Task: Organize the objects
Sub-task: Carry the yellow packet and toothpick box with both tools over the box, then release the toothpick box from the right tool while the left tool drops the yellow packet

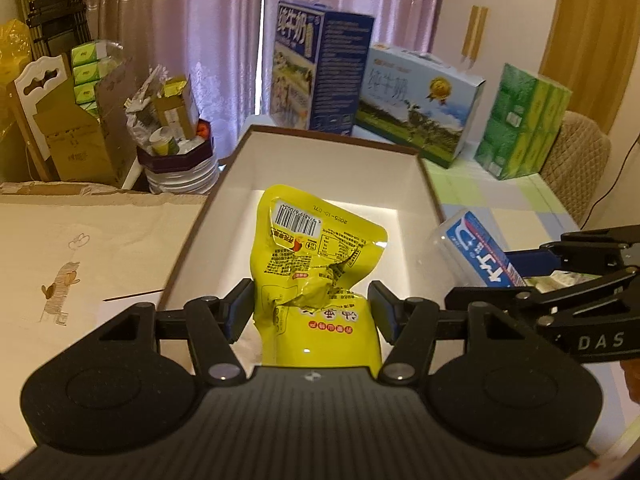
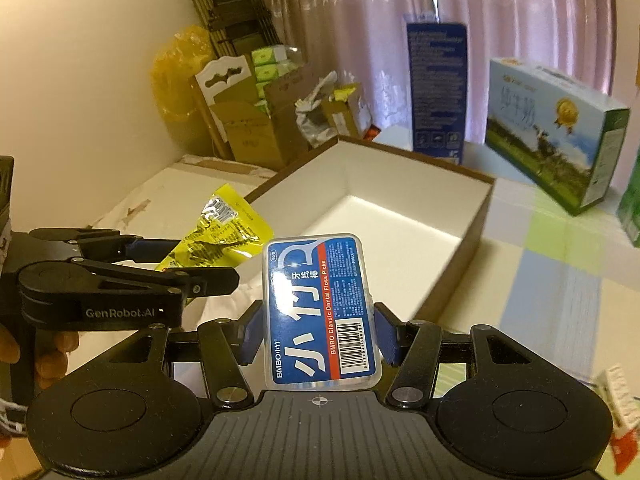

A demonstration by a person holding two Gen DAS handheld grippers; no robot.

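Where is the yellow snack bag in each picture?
Left wrist view: the yellow snack bag fills the lower middle, pinched in the left claw, over the open white box.
Right wrist view: the bag shows at middle left, sticking out of the left claw, beside the dental floss picks box.
Shared landmark: the open white box.

A yellow snack pouch [image 1: 316,280], a blue-labelled floss box [image 2: 322,312], a white-lined brown box [image 2: 480,216], pastel-checked tablecloth [image 2: 560,264].
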